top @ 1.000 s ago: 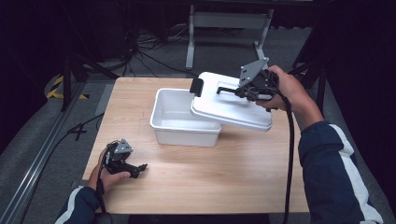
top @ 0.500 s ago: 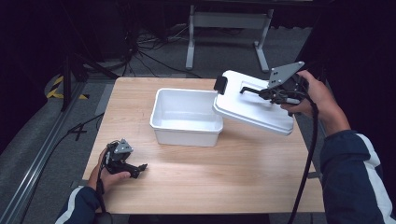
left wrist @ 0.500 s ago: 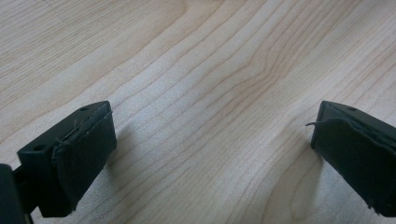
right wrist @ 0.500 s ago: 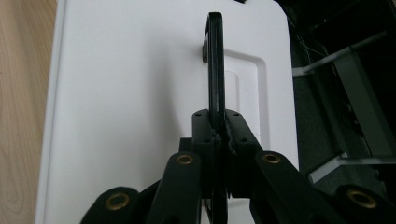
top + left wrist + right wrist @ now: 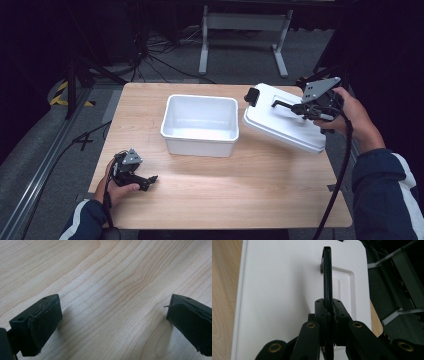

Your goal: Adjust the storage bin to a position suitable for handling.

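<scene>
Your right gripper [image 5: 306,107], at the right of the high view, has its jaws closed tight on the black handle [image 5: 327,277] of the white lid [image 5: 280,125]; in the right gripper view the thin handle runs straight up from between the pinched jaws, in line with them. The lid hangs tilted, its upper-left corner with the black latch [image 5: 251,96] raised and its lower-right edge low over the right side of the table [image 5: 225,190]; whether that edge touches the wood cannot be told. The lid's long axis runs from upper left to lower right in the high view. The open white bin [image 5: 200,125] stands at the centre of the table, to the left of the lid and apart from it, so any move to set the lid down turns on the bare wood just below and right of the lid, while refitting it would mean carrying it left. Your right hand is the nearer one to both lid and bin. Your left gripper [image 5: 142,179] rests at the lower left of the table, jaws spread wide and empty, with bare wood grain between them in the left gripper view. Against the earlier frames, the lid has travelled rightward off the bin's rim and clear of it; the left gripper has not shifted.
</scene>
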A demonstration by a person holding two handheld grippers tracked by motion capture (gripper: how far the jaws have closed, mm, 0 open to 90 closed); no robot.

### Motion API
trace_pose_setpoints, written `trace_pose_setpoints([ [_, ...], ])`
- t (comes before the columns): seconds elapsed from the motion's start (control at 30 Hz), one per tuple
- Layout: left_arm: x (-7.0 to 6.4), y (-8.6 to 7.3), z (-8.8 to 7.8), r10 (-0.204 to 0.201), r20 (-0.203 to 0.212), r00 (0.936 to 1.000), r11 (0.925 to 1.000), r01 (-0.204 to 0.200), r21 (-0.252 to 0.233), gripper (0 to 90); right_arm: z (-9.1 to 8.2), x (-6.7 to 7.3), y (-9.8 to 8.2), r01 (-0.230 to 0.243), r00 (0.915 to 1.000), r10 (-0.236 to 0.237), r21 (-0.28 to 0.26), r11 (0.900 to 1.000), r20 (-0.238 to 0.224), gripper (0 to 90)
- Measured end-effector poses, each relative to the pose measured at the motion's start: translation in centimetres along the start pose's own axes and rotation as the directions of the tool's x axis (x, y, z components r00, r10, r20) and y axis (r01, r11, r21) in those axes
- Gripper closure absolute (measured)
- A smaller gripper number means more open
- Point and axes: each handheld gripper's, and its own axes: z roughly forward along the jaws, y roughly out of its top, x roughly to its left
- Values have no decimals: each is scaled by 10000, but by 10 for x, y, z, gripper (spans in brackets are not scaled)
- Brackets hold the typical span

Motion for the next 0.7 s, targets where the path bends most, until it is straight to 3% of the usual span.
trace_pose_setpoints([
  [0.23,0,0,0,-34,-22,10000,10000,34,-9,5,16,2,-23,-468,9986,470,92,9989,-227,848],
  [0.7,0,0,0,-37,-22,10000,10000,37,-9,4,52,11,-42,-788,9945,821,525,9955,-654,848],
])
